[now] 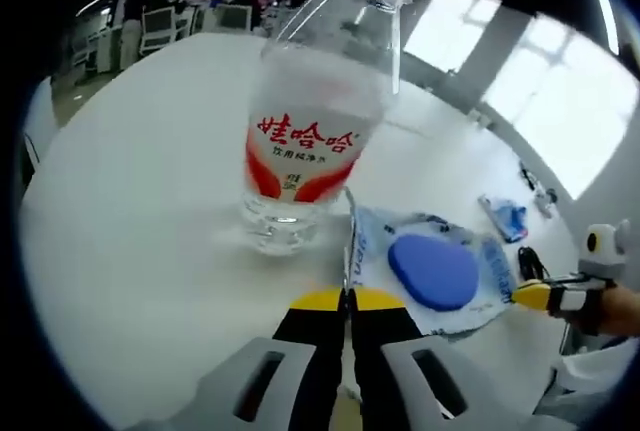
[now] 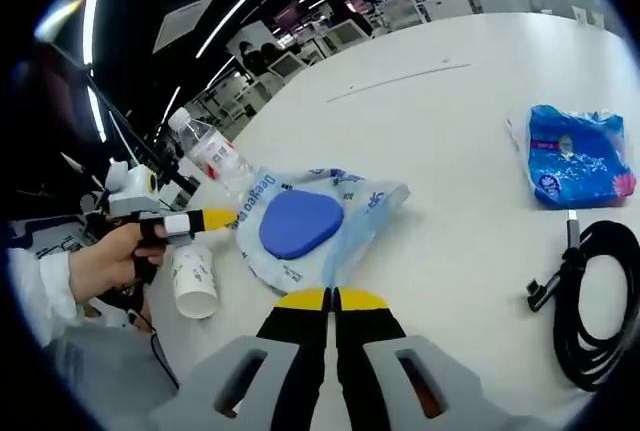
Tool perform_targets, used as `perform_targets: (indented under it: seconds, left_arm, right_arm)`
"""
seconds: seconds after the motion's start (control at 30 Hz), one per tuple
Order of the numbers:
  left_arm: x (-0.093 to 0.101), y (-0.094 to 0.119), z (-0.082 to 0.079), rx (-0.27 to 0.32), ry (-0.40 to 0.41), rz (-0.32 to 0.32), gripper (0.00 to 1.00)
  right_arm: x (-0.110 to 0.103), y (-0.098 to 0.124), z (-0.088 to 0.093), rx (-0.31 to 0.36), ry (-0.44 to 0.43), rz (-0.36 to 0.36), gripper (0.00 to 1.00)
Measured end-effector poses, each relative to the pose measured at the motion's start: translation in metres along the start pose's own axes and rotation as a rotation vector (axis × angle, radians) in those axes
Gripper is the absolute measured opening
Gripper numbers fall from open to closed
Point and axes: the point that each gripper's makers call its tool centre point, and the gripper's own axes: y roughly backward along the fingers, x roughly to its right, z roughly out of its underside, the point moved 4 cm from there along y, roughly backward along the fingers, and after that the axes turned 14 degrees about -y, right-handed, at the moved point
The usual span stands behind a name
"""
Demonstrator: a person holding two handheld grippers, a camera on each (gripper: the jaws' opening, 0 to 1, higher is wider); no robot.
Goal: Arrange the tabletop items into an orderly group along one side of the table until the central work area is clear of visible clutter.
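Observation:
A clear plastic bag (image 1: 470,296) holding a blue oval pad (image 1: 435,271) lies on the white table (image 1: 150,201). My left gripper (image 1: 348,296) is shut on the bag's near edge, which rises as a thin sheet between its yellow tips. Just behind it stands a water bottle (image 1: 300,131) with a red label. The right gripper (image 1: 530,296) comes in from the right at the bag's far corner. In the right gripper view my right gripper (image 2: 332,298) is shut on the bag's (image 2: 360,211) tail, and the left gripper (image 2: 220,219), held by a hand, pinches the opposite edge beside the bottle (image 2: 210,156).
A white paper cup (image 2: 195,276) sits close to the hand. A blue packet (image 2: 578,156) and a coiled black cable (image 2: 595,301) lie at the right. In the left gripper view the packet (image 1: 505,216) lies beyond the bag. Chairs and desks stand behind the table.

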Motion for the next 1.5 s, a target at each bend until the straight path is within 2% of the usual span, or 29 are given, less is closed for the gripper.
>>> perform_targets:
  seconds: [0.23, 0.4, 0.47, 0.63, 0.93, 1.13, 1.27, 1.5]
  left_arm:
    - [0.002, 0.001, -0.003, 0.016, -0.007, 0.013, 0.0]
    - [0.01, 0.005, -0.012, 0.044, 0.011, 0.014, 0.0]
    - [0.011, 0.004, -0.013, 0.053, 0.007, 0.015, 0.0]
    - [0.023, 0.011, -0.027, 0.082, 0.016, 0.023, 0.0]
    - [0.043, -0.008, -0.041, 0.1, 0.025, 0.07, 0.0]
    - [0.054, -0.016, -0.045, 0.106, 0.042, 0.089, 0.0]
    - [0.053, -0.024, -0.055, 0.109, 0.03, 0.096, 0.0]
    - [0.06, -0.03, -0.055, 0.096, 0.006, 0.071, 0.0]
  right_arm:
    - [0.008, 0.006, -0.01, 0.012, 0.006, 0.003, 0.0]
    - [0.005, 0.012, -0.021, 0.041, 0.061, 0.004, 0.0]
    - [0.005, 0.014, -0.027, 0.045, 0.113, 0.01, 0.0]
    - [0.008, 0.019, -0.038, 0.06, 0.143, 0.016, 0.0]
    - [0.025, 0.028, -0.071, 0.112, 0.203, 0.067, 0.0]
    - [0.036, 0.032, -0.082, 0.123, 0.256, 0.097, 0.0]
    - [0.043, 0.033, -0.09, 0.136, 0.271, 0.115, 0.0]
    - [0.049, 0.027, -0.101, 0.126, 0.371, 0.146, 0.0]
